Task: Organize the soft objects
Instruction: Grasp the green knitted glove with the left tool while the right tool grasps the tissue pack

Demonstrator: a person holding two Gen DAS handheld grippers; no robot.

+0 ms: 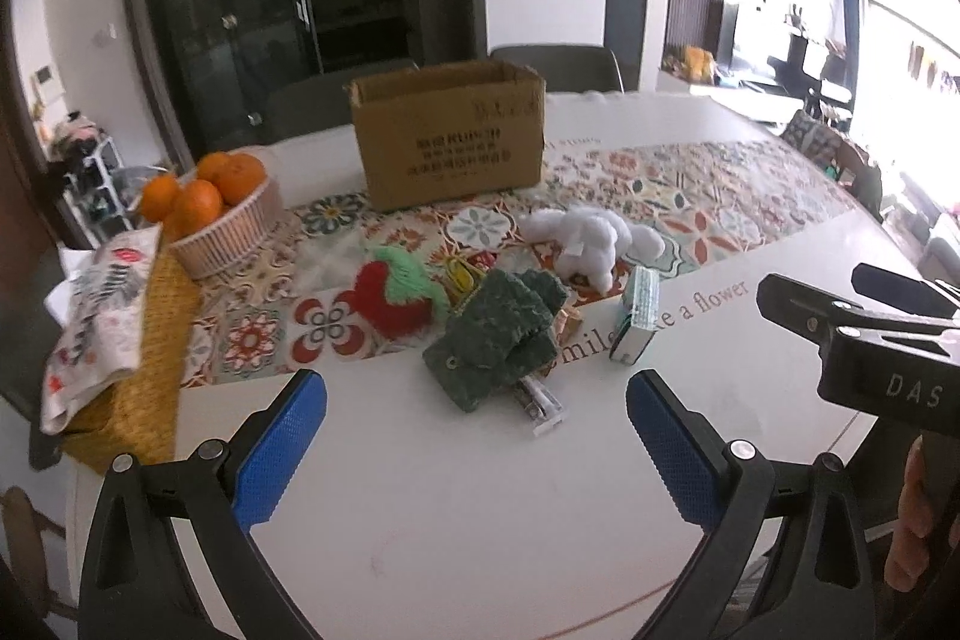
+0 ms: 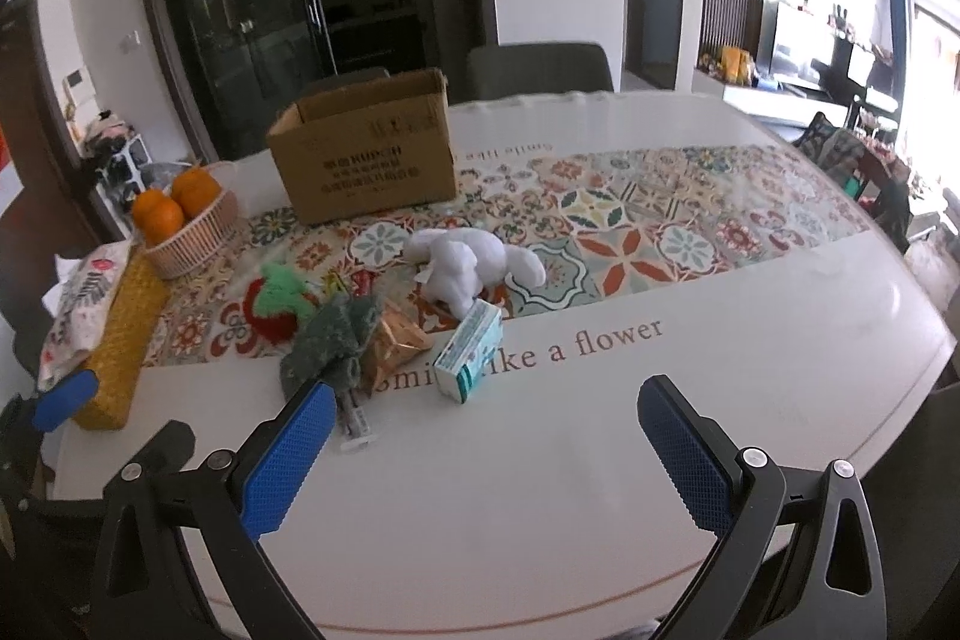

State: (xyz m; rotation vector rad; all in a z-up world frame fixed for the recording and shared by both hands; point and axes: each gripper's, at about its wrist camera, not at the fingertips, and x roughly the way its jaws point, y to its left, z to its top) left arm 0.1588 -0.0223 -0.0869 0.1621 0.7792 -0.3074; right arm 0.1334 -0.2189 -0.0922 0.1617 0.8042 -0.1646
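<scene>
Both hand-held grippers hang above the white desk (image 2: pixel 600 460) with blue pads spread wide, gripping nothing: the left hand-held gripper (image 1: pixel 477 436) faces the green plush (image 1: pixel 504 334), the right hand-held gripper (image 2: pixel 486 436) faces a small carton (image 2: pixel 469 351). Past these lie the red strawberry plush (image 1: pixel 384 298) and white bunny plush (image 2: pixel 465 265) on the patterned runner (image 2: pixel 660 214). Behind stands an open cardboard box (image 1: pixel 447 136); its inside cannot be seen. A woven basket (image 1: pixel 231 232) at the left holds oranges (image 1: pixel 204 190).
</scene>
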